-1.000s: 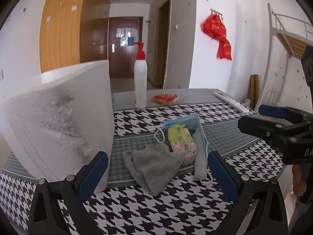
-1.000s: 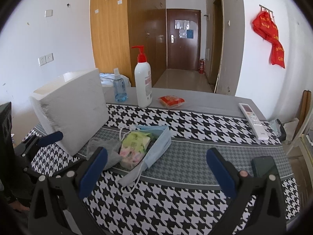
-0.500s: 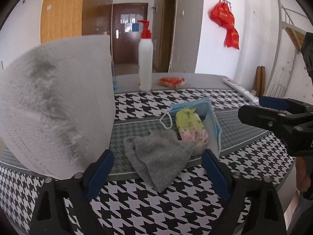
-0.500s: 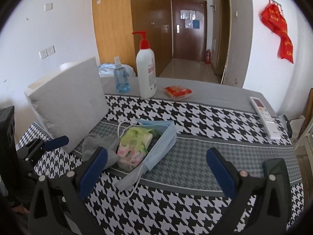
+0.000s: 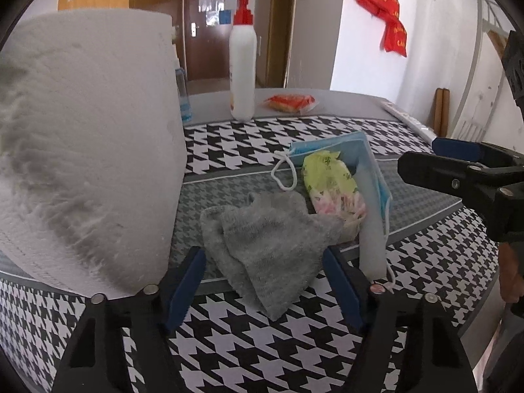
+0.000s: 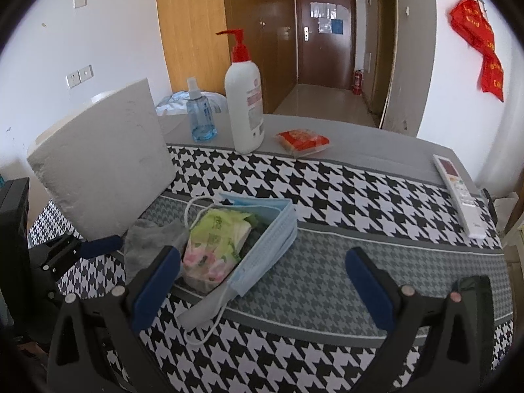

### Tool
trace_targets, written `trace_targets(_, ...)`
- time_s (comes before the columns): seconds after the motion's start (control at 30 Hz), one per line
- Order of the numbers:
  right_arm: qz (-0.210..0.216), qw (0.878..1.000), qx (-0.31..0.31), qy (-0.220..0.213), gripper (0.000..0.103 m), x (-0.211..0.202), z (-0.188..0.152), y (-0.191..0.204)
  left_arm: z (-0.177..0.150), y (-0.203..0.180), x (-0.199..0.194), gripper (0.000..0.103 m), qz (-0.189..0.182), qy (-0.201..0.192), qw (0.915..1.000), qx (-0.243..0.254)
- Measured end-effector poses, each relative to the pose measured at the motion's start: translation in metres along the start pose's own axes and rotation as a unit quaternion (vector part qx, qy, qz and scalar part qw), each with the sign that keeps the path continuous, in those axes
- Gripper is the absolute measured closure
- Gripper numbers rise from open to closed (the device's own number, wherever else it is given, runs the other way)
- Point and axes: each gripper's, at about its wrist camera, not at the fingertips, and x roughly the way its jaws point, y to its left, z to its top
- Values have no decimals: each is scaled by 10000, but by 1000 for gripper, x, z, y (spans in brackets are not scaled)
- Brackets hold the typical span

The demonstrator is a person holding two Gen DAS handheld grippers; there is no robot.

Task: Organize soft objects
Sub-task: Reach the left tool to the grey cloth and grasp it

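Closer now, the left claw [image 5: 263,281] straddles the grey cloth [image 5: 265,239] wide open, ungrasped; right claw [image 6: 262,281] wide, sorting barely begun.

The paper towel roll [image 5: 88,150] runs off the left edge of the left wrist view and hides most of the blue spray bottle [image 5: 183,98] behind it. The grey cloth [image 5: 265,245] covers the near end of the tissue pack [image 5: 330,186]. Print on the pump bottle [image 6: 253,98] is too small to read. A dark phone [image 6: 471,294] sits partly behind the right gripper's arm.
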Motion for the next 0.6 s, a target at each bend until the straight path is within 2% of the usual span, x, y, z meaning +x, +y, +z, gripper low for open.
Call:
trace_targets(0.1, 24, 10000, 7, 64, 1, 7, 1, -2, 1, 1, 4, 32, -24, 112, 9999, -28)
trace_targets(0.27, 150, 9996, 86, 207, 9, 19, 3, -7, 1, 1, 14, 41, -78, 353, 9993, -15)
trace_targets(0.37, 231, 9992, 193, 272, 14, 23, 4, -10, 1, 0, 14, 45, -71, 338, 9994, 12)
trace_targets(0.47, 225, 9989, 200, 358, 21, 29, 5, -11, 1, -1, 13, 53, -65, 330, 9994, 49)
trace_targets(0.53, 258, 9985, 231, 433, 29, 33, 6, -12, 1, -2, 13, 65, -83, 319, 9994, 78)
trace_targets(0.6, 234, 9983, 265, 454, 31, 35, 7, -14, 0, -3, 11, 70, -114, 306, 9994, 112)
